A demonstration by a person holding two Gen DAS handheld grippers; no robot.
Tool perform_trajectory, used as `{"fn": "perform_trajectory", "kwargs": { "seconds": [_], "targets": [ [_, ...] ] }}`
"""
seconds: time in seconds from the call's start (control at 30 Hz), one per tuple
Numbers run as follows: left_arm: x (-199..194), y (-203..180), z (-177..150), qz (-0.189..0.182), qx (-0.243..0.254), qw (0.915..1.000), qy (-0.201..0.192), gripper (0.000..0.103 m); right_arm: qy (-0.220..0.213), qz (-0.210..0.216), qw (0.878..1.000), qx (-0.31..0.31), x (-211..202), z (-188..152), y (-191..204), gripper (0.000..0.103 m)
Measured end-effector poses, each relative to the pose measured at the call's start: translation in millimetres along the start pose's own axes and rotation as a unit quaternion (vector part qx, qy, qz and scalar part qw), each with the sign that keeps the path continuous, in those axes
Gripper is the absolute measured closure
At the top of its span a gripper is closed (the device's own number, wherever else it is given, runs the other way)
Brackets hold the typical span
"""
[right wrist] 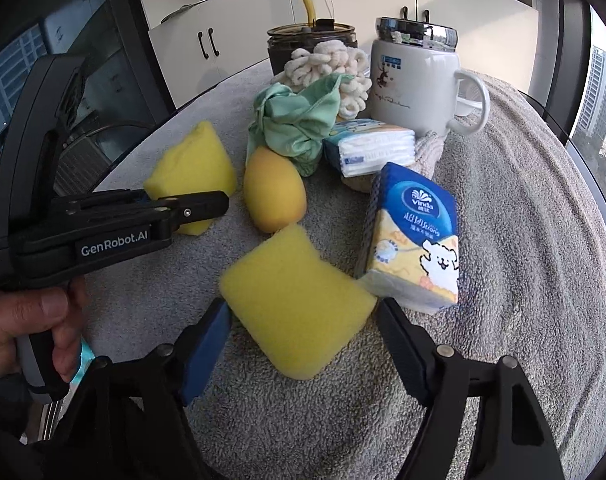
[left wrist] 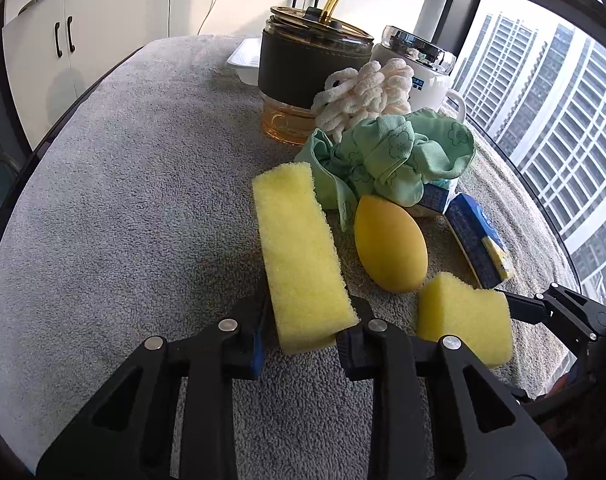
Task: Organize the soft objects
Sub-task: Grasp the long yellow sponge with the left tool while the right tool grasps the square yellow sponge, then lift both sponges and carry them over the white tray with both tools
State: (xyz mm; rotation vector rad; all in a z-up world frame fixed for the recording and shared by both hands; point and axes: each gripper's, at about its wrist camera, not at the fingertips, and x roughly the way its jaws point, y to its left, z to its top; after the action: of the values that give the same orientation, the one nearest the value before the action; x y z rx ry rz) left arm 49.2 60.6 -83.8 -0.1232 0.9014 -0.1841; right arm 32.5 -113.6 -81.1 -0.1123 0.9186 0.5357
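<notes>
Near the desk's (left wrist: 103, 200) front edge, the left claw (left wrist: 303, 336) clamps the long yellow foam sponge (left wrist: 299, 248) for lifting, while the right claw (right wrist: 303, 320) straddles the square yellow foam sponge (right wrist: 295, 300), apart, likely about to grip.

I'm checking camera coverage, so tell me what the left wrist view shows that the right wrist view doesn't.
Only the left view: a white tray behind the tumbler, and the left gripper shut on the long sponge.
Only the right view: the tissue pack's printed front, a second pack, and the hand holding the left gripper.
Both: the small sponge, yellow egg, green cloth, mug.
</notes>
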Motion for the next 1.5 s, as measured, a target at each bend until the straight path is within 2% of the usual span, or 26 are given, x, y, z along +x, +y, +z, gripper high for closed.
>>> {"fn": "perform_trajectory", "kwargs": {
  "seconds": [0.13, 0.3, 0.37, 0.47, 0.7, 0.73, 0.83, 0.87, 0.93, 1.0, 1.03, 1.13, 1.27, 1.5],
  "targets": [
    [-1, -2, -2, 0.000, 0.004, 1.0000, -0.003, 0.079, -0.012, -0.003, 1.000, -0.013, 6, 1, 9, 0.028],
    [-2, 0, -2, -0.007, 0.002, 1.0000, -0.004, 0.079, -0.027, 0.019, 0.999, -0.017, 10, 8, 11, 0.051],
    [-2, 1, -2, -0.009, 0.001, 0.9999, -0.005, 0.079, -0.028, 0.030, 0.999, -0.018, 11, 9, 11, 0.067],
    [-2, 2, -2, -0.010, 0.001, 0.9999, -0.005, 0.079, -0.032, 0.038, 0.999, -0.016, 10, 11, 12, 0.074],
    [-3, 1, -3, -0.010, 0.001, 0.9999, -0.007, 0.079, -0.027, 0.059, 0.998, -0.010, 8, 10, 12, 0.072],
    [-3, 1, -3, -0.010, 0.002, 0.9999, -0.006, 0.079, -0.029, 0.061, 0.998, -0.009, 7, 10, 12, 0.069],
    [-3, 0, -3, -0.010, 0.001, 0.9999, -0.007, 0.079, -0.028, 0.074, 0.997, 0.001, 3, 11, 9, 0.039],
    [-3, 1, -3, -0.010, 0.002, 0.9999, -0.006, 0.079, -0.033, 0.082, 0.996, 0.009, 0, 11, 8, 0.033],
    [-3, 0, -3, -0.009, 0.002, 0.9999, -0.007, 0.079, -0.046, 0.094, 0.994, 0.017, -4, 12, 4, 0.032],
    [-3, 0, -3, -0.009, 0.003, 0.9999, -0.007, 0.079, -0.056, 0.092, 0.994, 0.023, -6, 15, 2, 0.033],
    [-3, 0, -4, -0.009, 0.003, 0.9999, -0.007, 0.079, -0.055, 0.088, 0.994, 0.025, -5, 15, 0, 0.038],
    [-4, 0, -4, -0.009, 0.003, 0.9999, -0.007, 0.079, -0.034, 0.082, 0.995, 0.039, 6, 16, -5, 0.067],
    [-5, -1, -4, -0.008, 0.004, 0.9999, -0.007, 0.080, -0.039, 0.090, 0.994, 0.043, 6, 14, -3, 0.072],
    [-12, -6, -7, -0.010, 0.009, 0.9998, -0.013, 0.081, -0.055, 0.081, 0.995, 0.029, -20, 5, -10, 0.075]
  ]
}}
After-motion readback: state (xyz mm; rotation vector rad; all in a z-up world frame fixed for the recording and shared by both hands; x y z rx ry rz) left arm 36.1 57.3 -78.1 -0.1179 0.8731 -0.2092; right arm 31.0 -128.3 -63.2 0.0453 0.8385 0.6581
